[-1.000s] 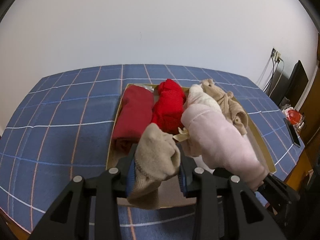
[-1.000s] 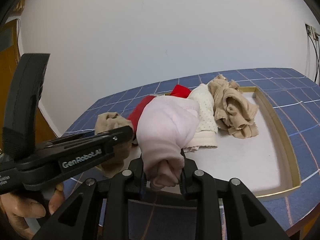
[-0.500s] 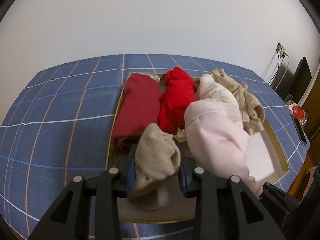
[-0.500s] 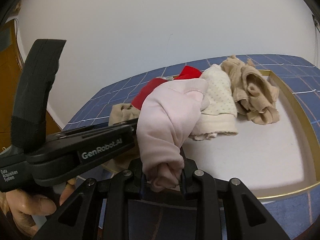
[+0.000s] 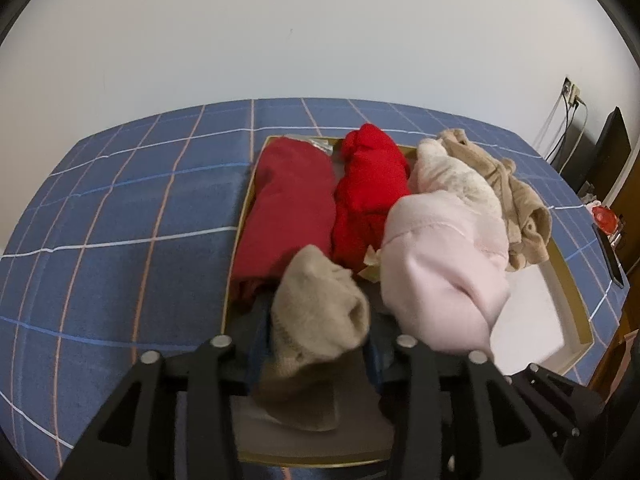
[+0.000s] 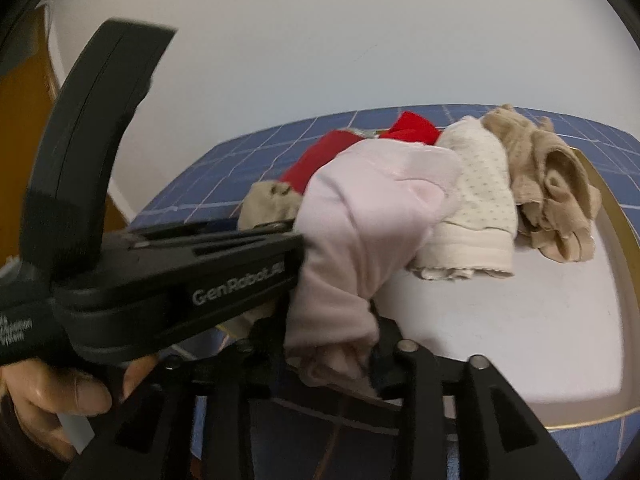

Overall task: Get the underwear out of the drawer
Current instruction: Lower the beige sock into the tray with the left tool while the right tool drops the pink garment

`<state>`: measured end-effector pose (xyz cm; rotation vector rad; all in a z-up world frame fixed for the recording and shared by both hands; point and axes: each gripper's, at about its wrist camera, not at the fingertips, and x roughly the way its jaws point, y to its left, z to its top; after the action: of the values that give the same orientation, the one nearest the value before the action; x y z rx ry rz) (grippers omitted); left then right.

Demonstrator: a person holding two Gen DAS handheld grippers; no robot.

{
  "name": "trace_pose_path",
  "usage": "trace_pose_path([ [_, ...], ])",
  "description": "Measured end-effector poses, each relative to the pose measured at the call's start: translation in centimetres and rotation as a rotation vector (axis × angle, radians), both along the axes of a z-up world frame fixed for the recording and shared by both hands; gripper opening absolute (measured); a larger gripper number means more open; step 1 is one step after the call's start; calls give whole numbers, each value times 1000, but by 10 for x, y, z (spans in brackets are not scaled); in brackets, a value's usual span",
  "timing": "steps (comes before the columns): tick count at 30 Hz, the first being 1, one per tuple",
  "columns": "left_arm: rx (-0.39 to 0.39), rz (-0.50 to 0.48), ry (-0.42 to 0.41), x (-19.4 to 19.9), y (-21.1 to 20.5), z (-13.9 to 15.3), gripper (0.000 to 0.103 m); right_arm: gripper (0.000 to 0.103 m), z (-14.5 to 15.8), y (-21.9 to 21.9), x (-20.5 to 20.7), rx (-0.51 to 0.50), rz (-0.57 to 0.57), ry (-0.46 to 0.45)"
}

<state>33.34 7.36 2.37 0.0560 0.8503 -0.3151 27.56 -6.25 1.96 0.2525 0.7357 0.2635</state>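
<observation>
While the left view looks down over the drawer [image 5: 568,292], the left gripper [image 5: 316,344] is clenched on a beige piece [image 5: 316,312], held up above the drawer's near end. Compared with a second ago, the drawer sits lower and farther under the fingers, so this piece has been raised and drawn back. Beside it the pink piece [image 5: 440,280] hangs from the right side, also clear of the tray floor. A dark red roll [image 5: 288,208], a red piece [image 5: 368,184], a cream dotted piece [image 5: 452,176] and a tan bundle [image 5: 516,200] remain inside, on the blue checked surface [image 5: 120,208].

From the right view, the right gripper [image 6: 332,360] is grasping the pink piece [image 6: 360,232], which bunches between the fingers and drapes upward; it has come nearer the camera than before. The left gripper [image 6: 168,276] crosses the frame with its beige piece [image 6: 268,200]. Two garments are thus nearly out; four are left.
</observation>
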Motion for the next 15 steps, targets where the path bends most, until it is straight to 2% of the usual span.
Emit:
trace_pose_path([
  [1, 0, 7, 7, 1, 1, -1, 58, 73, 0, 1, 1, 6, 10, -4],
  [2, 0, 11, 11, 2, 2, -3, 64, 80, 1, 2, 0, 12, 18, -11],
  [4, 11, 1, 3, 0, 1, -3, 70, 80, 2, 2, -3, 1, 10, -20],
  [7, 37, 1, 2, -4, -2, -2, 70, 80, 4, -2, -8, 2, 17, -35],
  [10, 37, 15, -5, -9, -2, 0, 72, 80, 8, -10, -17, 26, 1, -51],
  [13, 30, 30, -21, -17, -1, 4, 75, 80, 9, -24, -26, 94, -11, -47],
  [15, 54, 49, -47, -24, -2, 7, 85, 80, 11, -30, -32, 115, -21, -59],
])
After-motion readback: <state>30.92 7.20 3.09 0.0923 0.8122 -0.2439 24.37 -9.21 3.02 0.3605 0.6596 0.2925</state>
